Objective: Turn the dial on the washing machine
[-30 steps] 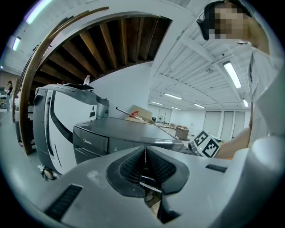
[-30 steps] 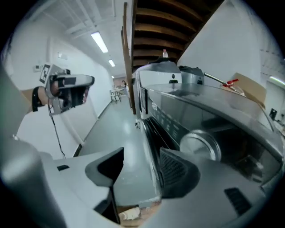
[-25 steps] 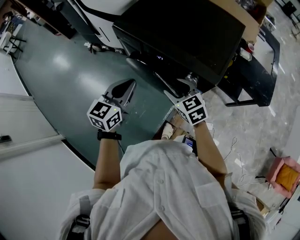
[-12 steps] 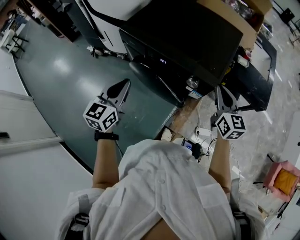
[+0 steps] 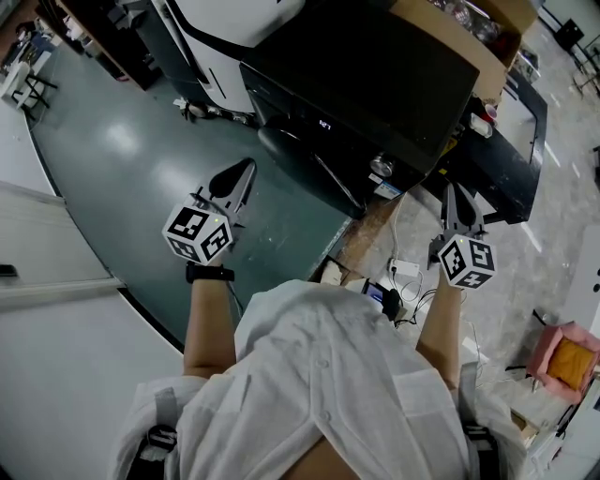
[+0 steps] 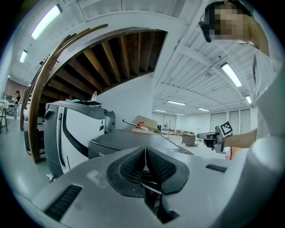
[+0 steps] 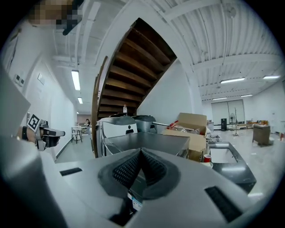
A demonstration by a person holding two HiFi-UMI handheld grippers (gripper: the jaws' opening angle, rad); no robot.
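Observation:
The dark washing machine (image 5: 375,75) stands ahead of me in the head view, with its silver dial (image 5: 382,166) at the right end of the front panel. My left gripper (image 5: 246,170) hangs over the green floor to the machine's left, shut and holding nothing. My right gripper (image 5: 455,191) is to the right of the dial and clear of it, also shut and holding nothing. In the left gripper view the machine's grey top (image 6: 129,137) lies beyond the left gripper (image 6: 145,155). In the right gripper view the machine (image 7: 147,140) shows past the right gripper (image 7: 141,156).
A cardboard box (image 5: 450,28) sits behind the machine, and a dark bench with a sink (image 5: 511,173) stands at its right. A white and black machine (image 5: 220,28) stands at the back left. A power strip and cables (image 5: 405,270) lie on the floor by my feet.
My right gripper has drawn back from the dial and swung to the right, away from the machine. The left gripper has hardly moved.

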